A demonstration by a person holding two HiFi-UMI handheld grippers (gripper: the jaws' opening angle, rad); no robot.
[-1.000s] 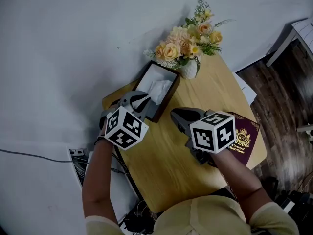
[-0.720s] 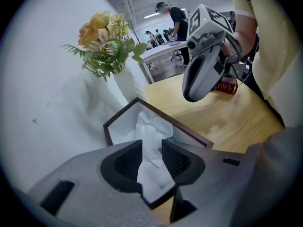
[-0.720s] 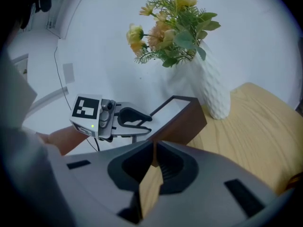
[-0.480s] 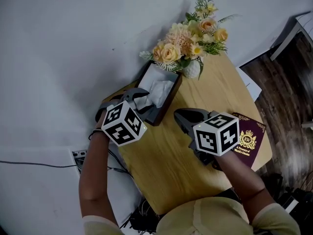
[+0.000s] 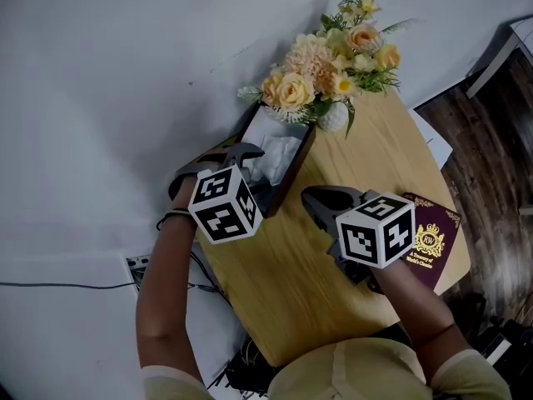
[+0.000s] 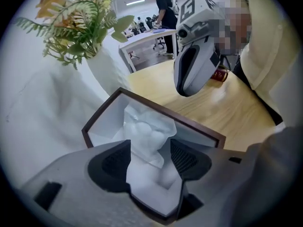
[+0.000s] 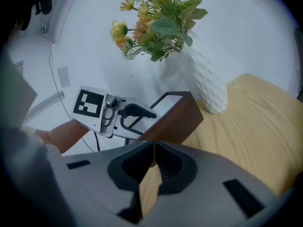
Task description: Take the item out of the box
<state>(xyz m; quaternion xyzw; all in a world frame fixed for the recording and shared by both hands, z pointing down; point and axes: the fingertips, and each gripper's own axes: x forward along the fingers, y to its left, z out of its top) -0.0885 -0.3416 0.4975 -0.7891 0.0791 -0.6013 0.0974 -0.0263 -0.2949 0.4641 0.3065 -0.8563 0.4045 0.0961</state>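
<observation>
A dark brown tissue box (image 5: 296,170) stands open-topped near the table's far left edge, with white tissue (image 5: 279,151) bunched up out of it. My left gripper (image 5: 253,172) hangs over the box's near end. Its jaws are opening, and the tissue (image 6: 147,136) stands between the two pads without being pinched. The left gripper view shows the box rim (image 6: 199,129) just beyond the left gripper (image 6: 150,157). My right gripper (image 5: 321,204) hovers over bare wood to the right of the box, shut (image 7: 152,162) with nothing in it.
A white vase (image 5: 334,117) of yellow and peach flowers stands just beyond the box. A maroon passport (image 5: 430,241) lies at the right edge of the small wooden table (image 5: 291,290). Beside the table's left side the floor drops away, with a cable and socket.
The left jaws have spread apart around the tissue, which has stayed in the box. The left gripper has shifted slightly over the box's near end. The right gripper has barely moved.
</observation>
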